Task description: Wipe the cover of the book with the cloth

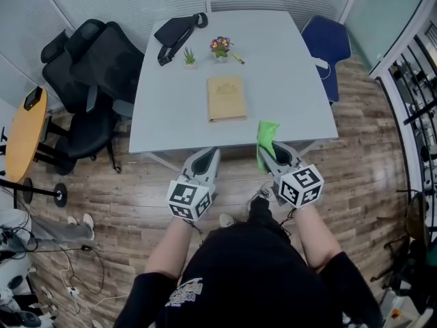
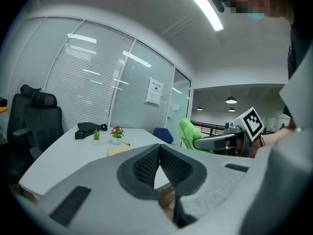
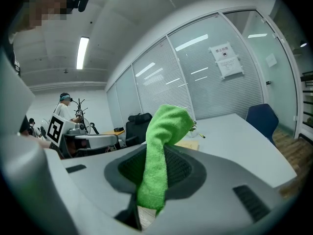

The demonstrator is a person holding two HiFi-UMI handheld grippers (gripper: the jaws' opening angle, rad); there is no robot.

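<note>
Closest in, the person holds one tool in each hand, just short of the near edge of the bench (image 1: 293, 80).

The left tool (image 2: 159, 148) is shut tight. Its two dark pads touch at the tips and nothing is between them.

The right tool (image 3: 164, 153) is closed on a green cloth (image 1: 266, 139). The pads pinch the cloth near its middle. One end sticks up above the tool and flops over. The other end hangs down below it.

A bit farther in, the book (image 1: 226, 98) lies flat and closed on the bench, near the middle. Its cover is tan and faces up. Nothing is on top of it. The cloth is not touching the book. There is bare bench between them.

Past the book stand a small green plant (image 1: 189, 57) and a little pot of flowers (image 1: 220, 46), with a yellow pen (image 1: 237, 58) just beside the flowers. A black bag (image 1: 179, 31) lies at the far left corner. Black chairs (image 1: 95, 74) stand off to the left and a blue chair (image 1: 328, 43) is at the far right.

I think the job is only at its start. The cloth is picked up, but no wiping has begun.

Next, the right tool should go forward and a little left, then come down until the loose end of the cloth lies on the cover. Then it can rub back and forth. It must press softly, or the book may slide toward the plants. The shut left tool could press on a corner of the book to hold it in place.
</note>
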